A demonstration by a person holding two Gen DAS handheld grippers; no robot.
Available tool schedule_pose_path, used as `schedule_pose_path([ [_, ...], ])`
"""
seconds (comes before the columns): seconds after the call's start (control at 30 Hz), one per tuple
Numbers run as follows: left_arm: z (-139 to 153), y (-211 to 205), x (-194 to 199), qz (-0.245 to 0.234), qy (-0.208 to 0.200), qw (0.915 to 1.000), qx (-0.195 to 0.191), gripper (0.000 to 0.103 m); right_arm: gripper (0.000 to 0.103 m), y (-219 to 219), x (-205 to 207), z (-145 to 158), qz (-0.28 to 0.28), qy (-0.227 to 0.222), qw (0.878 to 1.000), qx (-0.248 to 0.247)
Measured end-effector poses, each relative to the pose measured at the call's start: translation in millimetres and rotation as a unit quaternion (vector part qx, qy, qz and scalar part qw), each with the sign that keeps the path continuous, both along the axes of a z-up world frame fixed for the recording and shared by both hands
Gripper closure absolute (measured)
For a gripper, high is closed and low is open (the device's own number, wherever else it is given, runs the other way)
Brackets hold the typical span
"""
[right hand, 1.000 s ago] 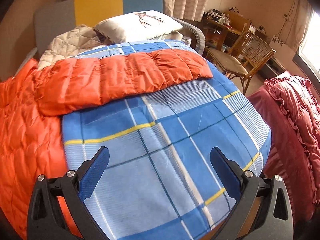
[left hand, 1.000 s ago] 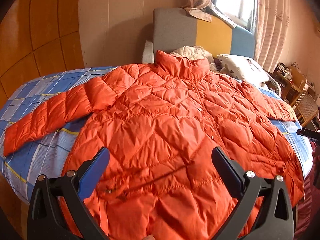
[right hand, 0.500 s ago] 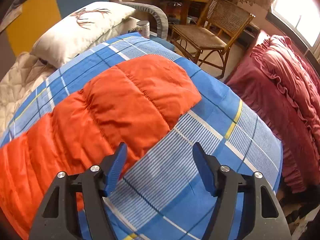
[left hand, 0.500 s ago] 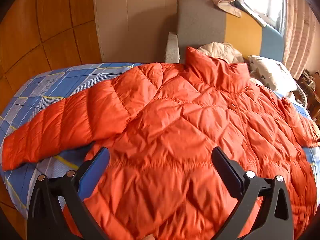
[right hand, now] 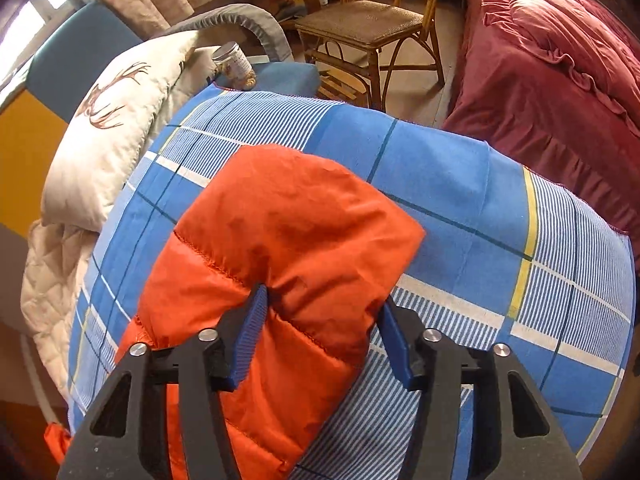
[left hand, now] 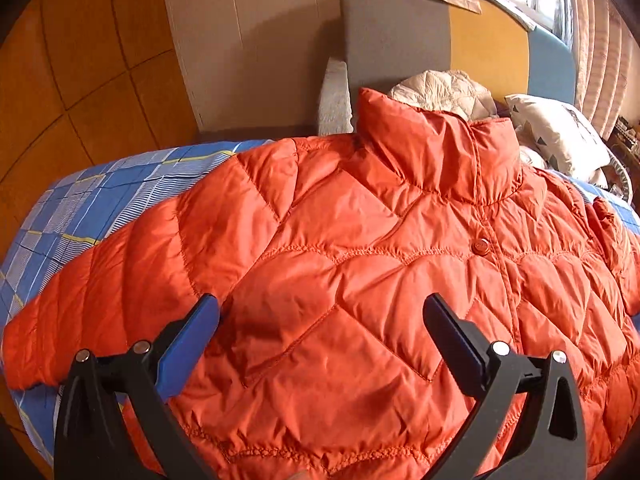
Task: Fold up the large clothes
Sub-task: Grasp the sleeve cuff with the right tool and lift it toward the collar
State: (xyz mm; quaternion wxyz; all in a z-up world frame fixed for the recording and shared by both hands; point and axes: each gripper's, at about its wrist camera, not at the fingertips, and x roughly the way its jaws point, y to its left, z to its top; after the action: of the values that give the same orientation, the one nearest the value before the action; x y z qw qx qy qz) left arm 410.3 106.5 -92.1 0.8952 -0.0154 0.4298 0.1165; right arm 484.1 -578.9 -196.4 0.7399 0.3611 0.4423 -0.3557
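**R gripper pinching the sleeve end, L hovering wide over the chest**

The orange puffer jacket [left hand: 360, 280] lies face-up and buttoned on the bed w/ the blue plaid sheet [right hand: 460, 184], collar toward the headboard [left hand: 400, 32], sleeves spread to either side.

Right gripper [right hand: 322, 312] points steeply down at the cuff end of the right-hand sleeve [right hand: 288, 232]. Jaws are closing, w/ the sleeve bunched up between the blue pads; both pads look pressed into the fabric, though the far pad's contact is partly masked by the puffed cloth, so prob. a grip but not certain. Left gripper [left hand: 320, 320] tilts down over the jacket's chest near the armpit seam, jaws spread wide, nothing between them, not touching the fabric as far as I can see.

Hidden/cut off: jacket hem falls below the frame in the left wrist view; the far sleeve is only a sliver at the R edge. No hands visible behind either tool. Jar [right hand: 236, 66] beside the pillow [right hand: 116, 120] is too blurred to read.

Vs a sec ago: R gripper was wide open over bare sheet, sleeve lying flat further off; now it's rolled round and is on the cuff. L view has closed in on the collar and shoulder; jaws unchanged.
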Motion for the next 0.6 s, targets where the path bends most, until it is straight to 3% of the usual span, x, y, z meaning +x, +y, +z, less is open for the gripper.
schedule_pose_path([
  [0.07,-3,1,1,0.002,0.008,1.0,0.003,0.002,0.092,8,8,8,0.021,0.006,1.0,-0.017],
  [0.1,-5,3,1,0.009,0.011,0.9999,0.003,0.002,0.096,12,11,13,0.034,0.012,0.999,-0.028],
  [0.2,-12,7,-4,0.017,0.012,0.9998,-0.005,0.002,0.097,34,26,37,0.087,0.0,0.993,-0.078],
  [0.33,-24,11,-10,0.014,0.009,0.9998,-0.013,0.002,0.097,81,44,64,0.176,-0.015,0.971,-0.159],
  [0.47,-24,16,-13,0.018,0.01,0.9993,-0.03,0.002,0.097,134,40,87,0.233,-0.049,0.954,-0.184],
  [0.6,-18,12,-13,-0.007,0.003,0.9999,-0.012,0.002,0.097,193,37,104,0.285,-0.076,0.935,-0.198],
])
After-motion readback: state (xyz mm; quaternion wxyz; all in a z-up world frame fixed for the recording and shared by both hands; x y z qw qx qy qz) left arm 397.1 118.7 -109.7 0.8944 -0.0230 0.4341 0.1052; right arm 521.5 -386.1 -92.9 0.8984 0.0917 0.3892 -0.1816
